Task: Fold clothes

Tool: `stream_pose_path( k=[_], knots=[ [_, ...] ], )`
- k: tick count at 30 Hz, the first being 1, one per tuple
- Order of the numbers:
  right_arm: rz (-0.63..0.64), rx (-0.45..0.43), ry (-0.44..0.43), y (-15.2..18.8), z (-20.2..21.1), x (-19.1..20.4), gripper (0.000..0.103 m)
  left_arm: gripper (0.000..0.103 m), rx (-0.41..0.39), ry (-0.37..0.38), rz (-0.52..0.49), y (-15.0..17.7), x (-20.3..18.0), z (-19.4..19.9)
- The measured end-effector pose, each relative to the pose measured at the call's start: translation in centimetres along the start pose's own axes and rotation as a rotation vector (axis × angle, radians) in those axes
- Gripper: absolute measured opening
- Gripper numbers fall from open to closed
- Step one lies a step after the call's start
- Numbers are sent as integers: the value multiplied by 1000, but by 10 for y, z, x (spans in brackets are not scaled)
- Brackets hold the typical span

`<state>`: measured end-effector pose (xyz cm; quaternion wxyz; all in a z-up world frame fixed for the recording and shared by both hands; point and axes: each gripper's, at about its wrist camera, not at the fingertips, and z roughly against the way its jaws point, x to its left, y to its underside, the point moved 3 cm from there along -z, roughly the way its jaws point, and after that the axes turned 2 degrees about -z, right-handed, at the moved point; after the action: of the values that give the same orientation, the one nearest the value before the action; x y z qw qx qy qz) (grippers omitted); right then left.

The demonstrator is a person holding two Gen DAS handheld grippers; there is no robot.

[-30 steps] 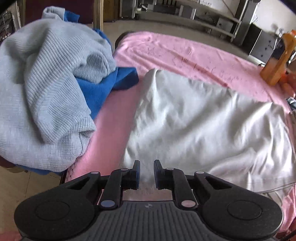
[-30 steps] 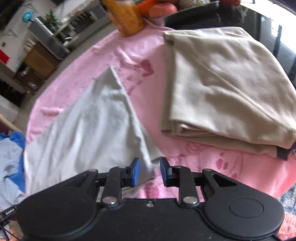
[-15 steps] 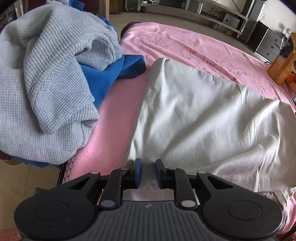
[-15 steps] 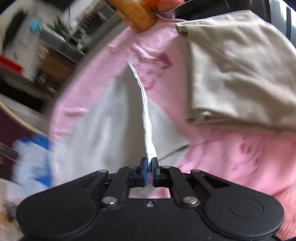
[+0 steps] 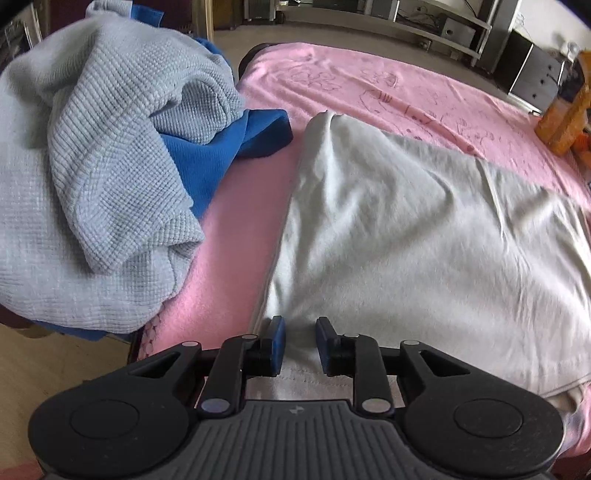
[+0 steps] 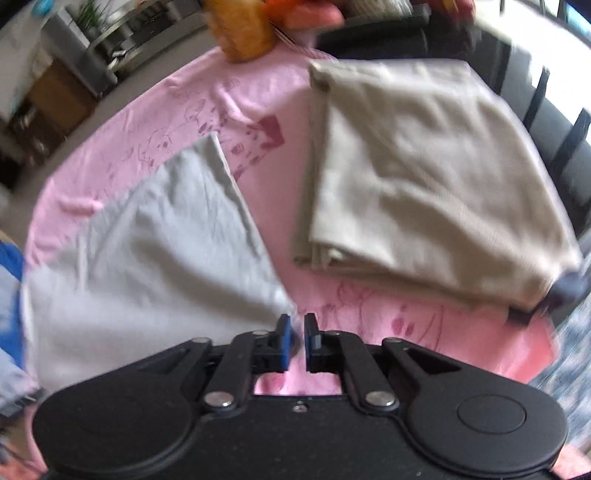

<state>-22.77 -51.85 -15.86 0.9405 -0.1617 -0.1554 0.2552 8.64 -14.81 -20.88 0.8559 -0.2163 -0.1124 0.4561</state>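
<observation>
A: where's the white garment (image 5: 406,236) sitting?
B: it's lying spread out on the pink blanket (image 5: 369,81) covering the desk, near edge running right under the left gripper (image 5: 299,345). light wrinkles across it, far left corner is bunching up a bit

A: left gripper state?
B: jaws are opening, blue pads are standing apart with the white fabric's hem showing in the gap between them. pads aren't pressing on it

A: right gripper (image 6: 296,341)?
B: also opening, narrow gap. it's hovering at the near right corner of the white garment (image 6: 147,240). left pad is sitting just at the corner's edge, pink blanket (image 6: 369,314) is showing through the gap. nothing is being held that I can see, view is motion-blurred

A: other clothes?
B: folded beige garment (image 6: 424,177) is lying to the right of the white one, apart from it, pink strip showing between them. on the left, a grey knit sweater (image 5: 92,177) is heaped over a blue garment (image 5: 221,147), just beside the white one's left edge and not touching it

A: anything else on the desk?
B: orange bottle (image 6: 240,29) is standing at the far edge, too blurred to say more
</observation>
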Motion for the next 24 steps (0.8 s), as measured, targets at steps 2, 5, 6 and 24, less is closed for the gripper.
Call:
stream_pose_path(
  k=[2, 5, 6, 24],
  knots=[
    [0, -42, -26, -3, 8, 2, 41, 23, -8, -36, -7, 4, 1, 7],
    [-22, -105, -110, -11, 19, 4, 43, 17, -63, -9, -2, 5, 2, 22],
    [-26, -124, -152, -14, 21, 7, 41, 17, -79, 23, -3, 4, 0, 25],
    [-119, -35, -154, -20, -8, -4, 21, 21, 11, -81, -68, 14, 6, 31]
  ],
)
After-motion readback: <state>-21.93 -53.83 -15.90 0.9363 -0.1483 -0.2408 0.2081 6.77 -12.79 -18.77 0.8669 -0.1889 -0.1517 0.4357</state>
